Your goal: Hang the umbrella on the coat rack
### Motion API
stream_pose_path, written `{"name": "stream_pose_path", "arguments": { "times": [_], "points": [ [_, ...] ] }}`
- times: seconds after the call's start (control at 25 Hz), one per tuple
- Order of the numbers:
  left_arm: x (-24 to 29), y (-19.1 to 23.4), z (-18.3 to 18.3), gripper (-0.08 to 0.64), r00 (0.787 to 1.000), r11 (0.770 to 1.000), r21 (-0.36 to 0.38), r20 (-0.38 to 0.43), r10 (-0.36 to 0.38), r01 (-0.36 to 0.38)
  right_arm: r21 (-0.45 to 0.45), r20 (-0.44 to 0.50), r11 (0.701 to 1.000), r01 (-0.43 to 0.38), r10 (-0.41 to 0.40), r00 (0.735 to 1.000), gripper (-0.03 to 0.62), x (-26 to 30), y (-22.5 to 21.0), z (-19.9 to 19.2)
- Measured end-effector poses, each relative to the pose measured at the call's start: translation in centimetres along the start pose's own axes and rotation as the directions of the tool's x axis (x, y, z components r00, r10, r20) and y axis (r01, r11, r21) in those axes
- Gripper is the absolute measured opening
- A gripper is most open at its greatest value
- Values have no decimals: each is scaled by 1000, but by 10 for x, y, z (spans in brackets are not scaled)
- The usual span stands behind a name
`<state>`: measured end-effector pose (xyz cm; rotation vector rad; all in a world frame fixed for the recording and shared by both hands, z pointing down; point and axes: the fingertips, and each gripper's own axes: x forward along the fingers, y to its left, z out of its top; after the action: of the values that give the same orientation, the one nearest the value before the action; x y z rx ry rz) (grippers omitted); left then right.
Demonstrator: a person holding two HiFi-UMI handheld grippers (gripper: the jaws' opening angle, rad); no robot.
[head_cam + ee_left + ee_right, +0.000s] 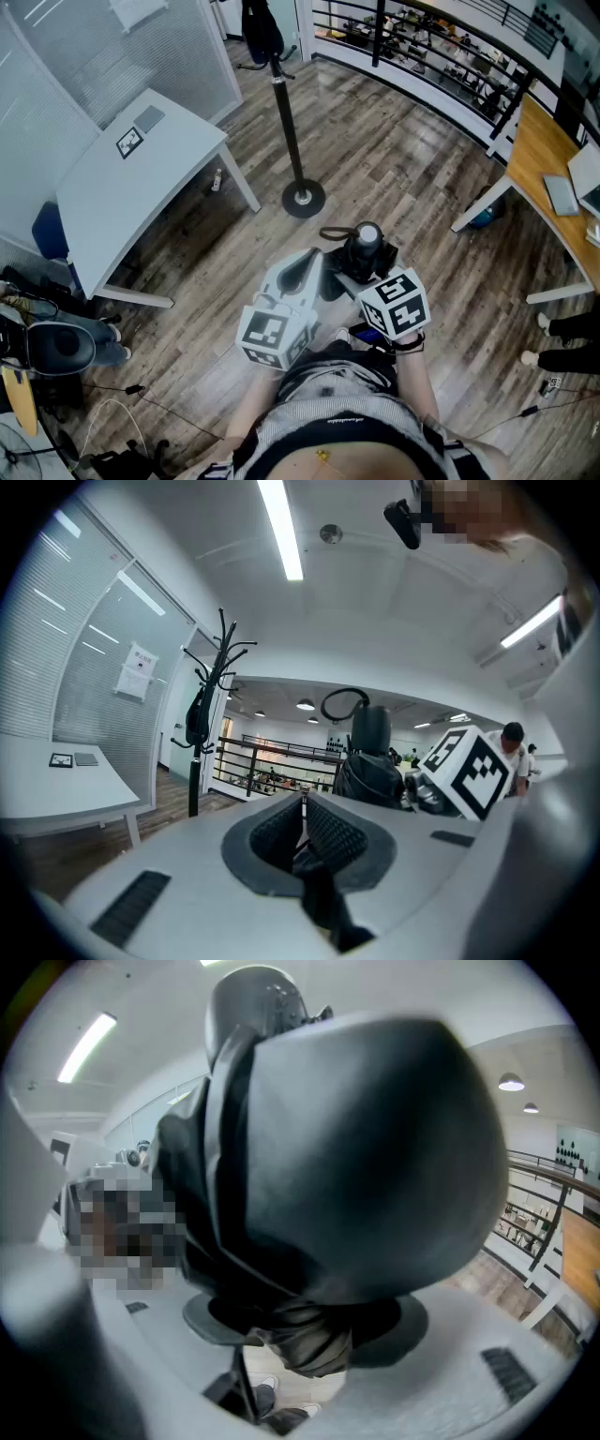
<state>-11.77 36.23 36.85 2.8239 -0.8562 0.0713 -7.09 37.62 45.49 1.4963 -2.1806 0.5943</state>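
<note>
A: While I sort the rack side, what's the room like?
B: Wood plank floor. Glass partition at far left, black railing along the far right. White table on the left, wooden desk on the right with a laptop on it.
A: Space to move?
B: Coat rack stands upright on its round base, between table and desk. Bare floor runs from the base to the grippers. The nearest table leg is near the base but apart from it. Cables lie on the floor at lower left.
A: Containers?
B: A dark bag hangs on the rack's upper part (contents not visible).
A: Tongs?
B: Right gripper is clamped on the folded black umbrella. The bundle fills the gap between its jaws, with the handle and wrist loop on top. The umbrella is in the air in front of the person, well apart from the rack. Left gripper sits just beside it, jaws together, pads meeting at the tips.
</note>
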Motion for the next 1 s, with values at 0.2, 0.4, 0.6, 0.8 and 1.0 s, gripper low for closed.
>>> {"name": "stream_pose_path", "arguments": {
  "times": [0.2, 0.4, 0.6, 0.8, 1.0],
  "points": [
    [0, -4, -4, 11, 1000, 1000, -3, -5, -1, 1, -1, -3, 1000, -6, 6, 1000, 273, -1, 0, -4],
    [5, -9, -4, 11, 1000, 1000, -1, -3, 4, -4, 17, 17, 999, -27, 26, 1000, 275, -6, -4, -1],
    [15, -15, -7, 11, 1000, 1000, 20, -3, 12, -12, -1, 9, 1000, -21, 21, 1000, 275, -10, -16, -2],
    [21, -23, -10, 11, 1000, 1000, 12, -3, 21, -21, -13, 3, 1000, -24, 24, 1000, 275, -13, -25, -8],
    [25, -22, -9, 11, 999, 999, 35, 27, 40, -41, -18, 4, 999, -39, 39, 999, 276, -16, -30, -3]
  ]
}}
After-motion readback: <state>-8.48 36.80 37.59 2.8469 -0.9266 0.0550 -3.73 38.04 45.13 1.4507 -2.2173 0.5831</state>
